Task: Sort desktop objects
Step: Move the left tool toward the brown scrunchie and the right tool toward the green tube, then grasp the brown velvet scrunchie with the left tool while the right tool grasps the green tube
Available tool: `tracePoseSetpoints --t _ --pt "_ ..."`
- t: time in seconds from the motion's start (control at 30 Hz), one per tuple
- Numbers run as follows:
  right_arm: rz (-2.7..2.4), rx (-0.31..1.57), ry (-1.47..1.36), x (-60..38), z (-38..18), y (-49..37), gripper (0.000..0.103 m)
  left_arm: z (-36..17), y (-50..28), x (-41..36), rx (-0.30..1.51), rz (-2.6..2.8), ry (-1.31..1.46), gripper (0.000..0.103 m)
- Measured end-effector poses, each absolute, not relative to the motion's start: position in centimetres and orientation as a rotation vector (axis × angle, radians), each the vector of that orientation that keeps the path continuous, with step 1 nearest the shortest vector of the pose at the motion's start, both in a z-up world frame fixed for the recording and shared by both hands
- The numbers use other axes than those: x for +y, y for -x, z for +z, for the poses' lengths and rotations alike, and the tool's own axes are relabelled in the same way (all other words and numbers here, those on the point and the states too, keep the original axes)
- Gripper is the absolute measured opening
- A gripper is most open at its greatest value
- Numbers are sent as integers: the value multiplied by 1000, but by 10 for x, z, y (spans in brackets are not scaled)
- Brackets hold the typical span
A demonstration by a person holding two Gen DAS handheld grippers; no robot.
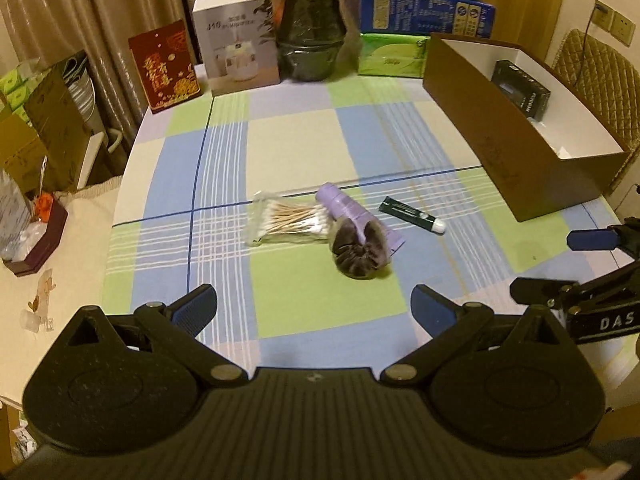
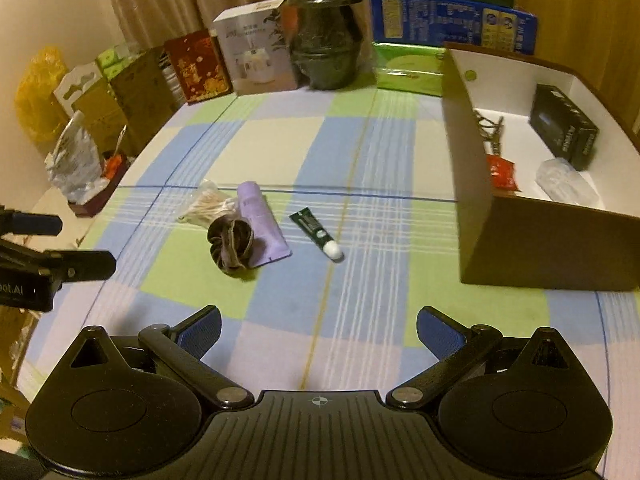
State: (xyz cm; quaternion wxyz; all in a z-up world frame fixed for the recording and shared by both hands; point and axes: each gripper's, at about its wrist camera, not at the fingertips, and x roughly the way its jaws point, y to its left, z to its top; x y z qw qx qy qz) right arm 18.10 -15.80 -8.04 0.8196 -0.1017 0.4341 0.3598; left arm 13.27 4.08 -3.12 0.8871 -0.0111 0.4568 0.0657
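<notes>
We held both tools above the checked tablecloth [image 2: 280,140], the left gripper [image 1: 314,306] and the right gripper [image 2: 319,330] each spread wide and carrying nothing. The brown box [image 2: 560,248] stood open to our right; inside it lay a black carton [image 2: 564,132], a red packet [image 2: 502,172], a clear wrapper [image 2: 568,182] and some keys [image 2: 490,128]. Outside it, mid-table, a scrunchie [image 2: 231,246] rested on a purple tube [image 2: 260,222], touching a bag of cotton swabs [image 1: 286,220], with a green tube [image 2: 316,232] near.

The place was a home: curtains [image 1: 92,12] at 11 o'clock, checked tablecloth [image 1: 288,140], quilted chair [image 1: 600,76] at 2 o'clock.
</notes>
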Motion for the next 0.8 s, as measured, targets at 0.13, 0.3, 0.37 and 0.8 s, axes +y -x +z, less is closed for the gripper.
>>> tracePoseSetpoints --t 0.13,0.3,0.37,0.8 --pt "772 912 208 -147 -88 -186 101 -40 -140 48 962 128 34 102" --pt "767 873 219 -137 -99 -195 101 -55 -152 50 964 96 46 101" --pt "771 859 218 -135 -104 -201 91 -63 -158 51 962 92 42 100" --pt "810 860 290 -115 -140 -242 53 -91 -200 52 983 30 102 94"
